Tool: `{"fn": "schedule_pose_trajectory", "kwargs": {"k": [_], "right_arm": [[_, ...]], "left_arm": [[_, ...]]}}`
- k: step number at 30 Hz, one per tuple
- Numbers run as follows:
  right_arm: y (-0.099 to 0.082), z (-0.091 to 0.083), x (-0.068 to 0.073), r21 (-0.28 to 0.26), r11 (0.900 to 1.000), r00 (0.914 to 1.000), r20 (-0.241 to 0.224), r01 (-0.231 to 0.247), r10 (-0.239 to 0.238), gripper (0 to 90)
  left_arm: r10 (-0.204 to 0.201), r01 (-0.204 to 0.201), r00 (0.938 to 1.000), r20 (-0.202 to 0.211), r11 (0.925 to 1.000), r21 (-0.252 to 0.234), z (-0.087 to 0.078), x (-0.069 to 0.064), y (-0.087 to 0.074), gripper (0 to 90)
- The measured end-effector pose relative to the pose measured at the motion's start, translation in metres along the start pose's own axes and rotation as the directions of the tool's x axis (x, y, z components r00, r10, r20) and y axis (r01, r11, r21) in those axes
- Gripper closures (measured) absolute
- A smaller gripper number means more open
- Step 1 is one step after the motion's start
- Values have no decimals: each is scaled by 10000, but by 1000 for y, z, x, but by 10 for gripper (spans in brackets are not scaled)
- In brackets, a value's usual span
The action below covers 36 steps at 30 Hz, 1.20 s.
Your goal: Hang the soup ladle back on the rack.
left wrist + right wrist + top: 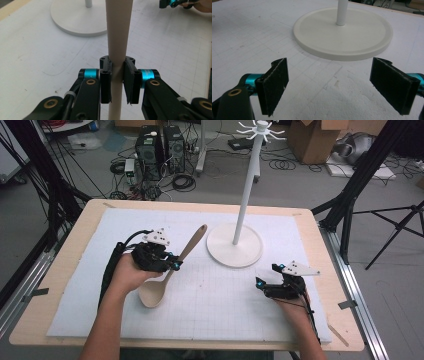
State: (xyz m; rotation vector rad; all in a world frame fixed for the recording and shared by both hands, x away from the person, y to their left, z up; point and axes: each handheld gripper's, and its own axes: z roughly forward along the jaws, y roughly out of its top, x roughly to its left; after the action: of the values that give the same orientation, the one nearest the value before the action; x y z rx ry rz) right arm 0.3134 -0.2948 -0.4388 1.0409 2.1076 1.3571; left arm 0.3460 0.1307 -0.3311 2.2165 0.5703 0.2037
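Note:
A beige wooden spoon (pixel 170 270) lies slanted across the white mat, bowl toward the person and handle tip toward the stand. My left gripper (pixel 172 264) is shut on the spoon's handle (pixel 117 45), which runs straight up between its black pads (pixel 106 82). A white stand (pixel 235 245) with a round base, a tall pole and hooks on top rises at the mat's middle back. My right gripper (pixel 260 282) rests low over the mat at the right, open, with nothing between its pads (pixel 273 82). The stand's base (pixel 343 32) lies just beyond them.
The white gridded mat (pixel 210 320) covers a wooden table (pixel 65 265). Black frame legs, cables and computer boxes stand on the floor beyond the far edge. My right gripper (pixel 175 3) appears at the upper right of the left gripper view.

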Motion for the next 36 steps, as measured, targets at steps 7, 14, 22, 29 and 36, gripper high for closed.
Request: {"fn": "schedule_pose_trajectory", "kwargs": {"k": [7, 14, 22, 29, 36], "right_arm": [[0, 0, 0, 4, 10000, 10000, -3, -4, 4, 144], [0, 0, 0, 4, 10000, 10000, -26, -4, 4, 144], [0, 0, 0, -22, 10000, 10000, -36, 11, -11, 144], [0, 0, -1, -59, 10000, 10000, -81, 36, -37, 144], [0, 0, 0, -70, 10000, 10000, -87, 13, -14, 144]], "left_arm": [[225, -226, 9996, -143, 9997, -110, -6, 0, 10, 773], [304, -298, 9993, 212, 9991, -293, -8, 1, 20, 773], [459, -428, 9979, 466, 9969, -664, -16, 6, 40, 773], [815, -760, 9952, 541, 9924, -964, -25, 14, 66, 773], [1052, -967, 9925, 617, 9871, -1275, -33, 18, 90, 773]]}}
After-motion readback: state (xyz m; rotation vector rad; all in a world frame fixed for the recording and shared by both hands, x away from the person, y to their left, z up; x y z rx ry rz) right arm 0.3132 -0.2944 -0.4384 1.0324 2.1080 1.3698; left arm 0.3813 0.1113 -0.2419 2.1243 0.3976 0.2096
